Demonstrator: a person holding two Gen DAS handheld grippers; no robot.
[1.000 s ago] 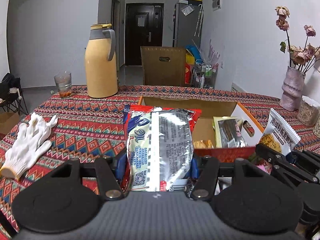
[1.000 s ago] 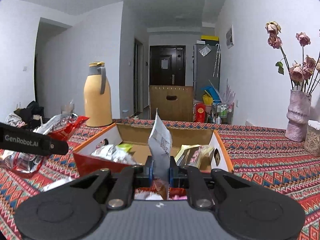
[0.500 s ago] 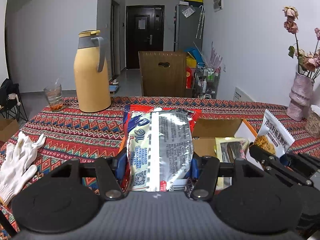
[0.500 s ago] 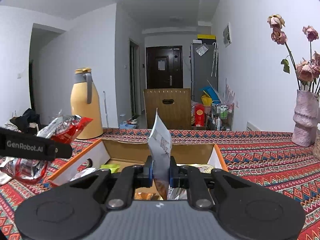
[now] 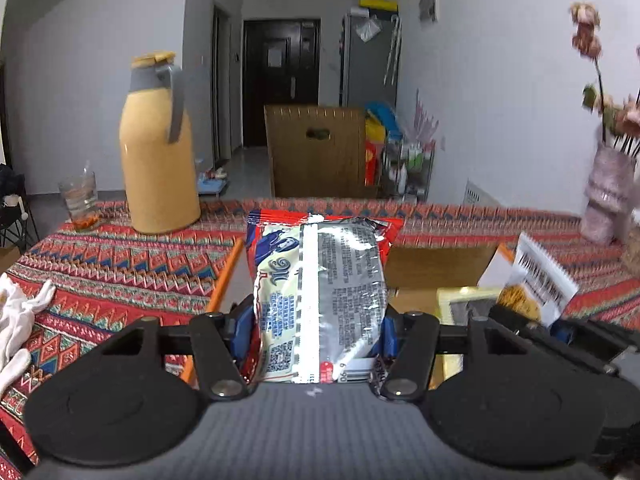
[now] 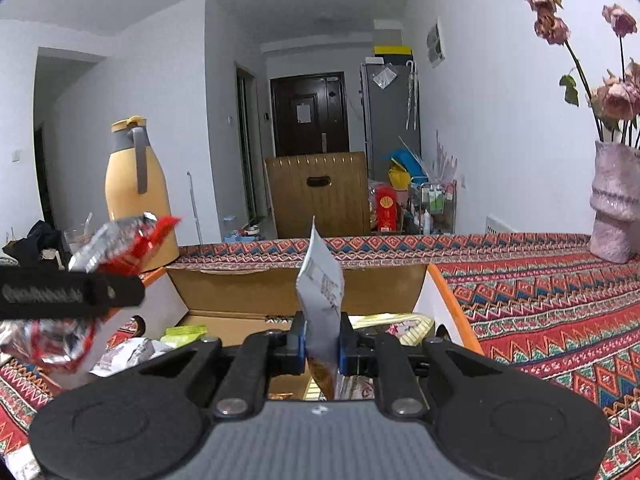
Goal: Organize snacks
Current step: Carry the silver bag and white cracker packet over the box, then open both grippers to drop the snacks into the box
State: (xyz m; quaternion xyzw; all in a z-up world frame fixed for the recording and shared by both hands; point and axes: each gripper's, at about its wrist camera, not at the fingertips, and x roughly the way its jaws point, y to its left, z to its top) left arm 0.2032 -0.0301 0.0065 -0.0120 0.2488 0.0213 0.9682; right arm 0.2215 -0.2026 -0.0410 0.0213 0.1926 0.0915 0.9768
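My left gripper [image 5: 316, 334] is shut on a red and silver snack bag [image 5: 320, 280] and holds it over the left part of an open cardboard box [image 5: 436, 260]. The bag also shows at the left of the right wrist view [image 6: 120, 240]. My right gripper [image 6: 322, 350] is shut on a white snack packet [image 6: 322, 292], edge-on, over the same box [image 6: 300, 288]. That packet shows in the left wrist view [image 5: 540, 284] at the right. Several snack packs [image 6: 180, 332] lie inside the box.
A yellow thermos jug [image 5: 158, 148] and a glass [image 5: 79, 200] stand at the back left of the patterned tablecloth [image 5: 120, 264]. A white glove [image 5: 20, 320] lies at the left. A vase of dried flowers [image 6: 614, 208] stands at the right.
Both grippers have moved forward with their bags, from in front of the box to over it. The grips have not changed.
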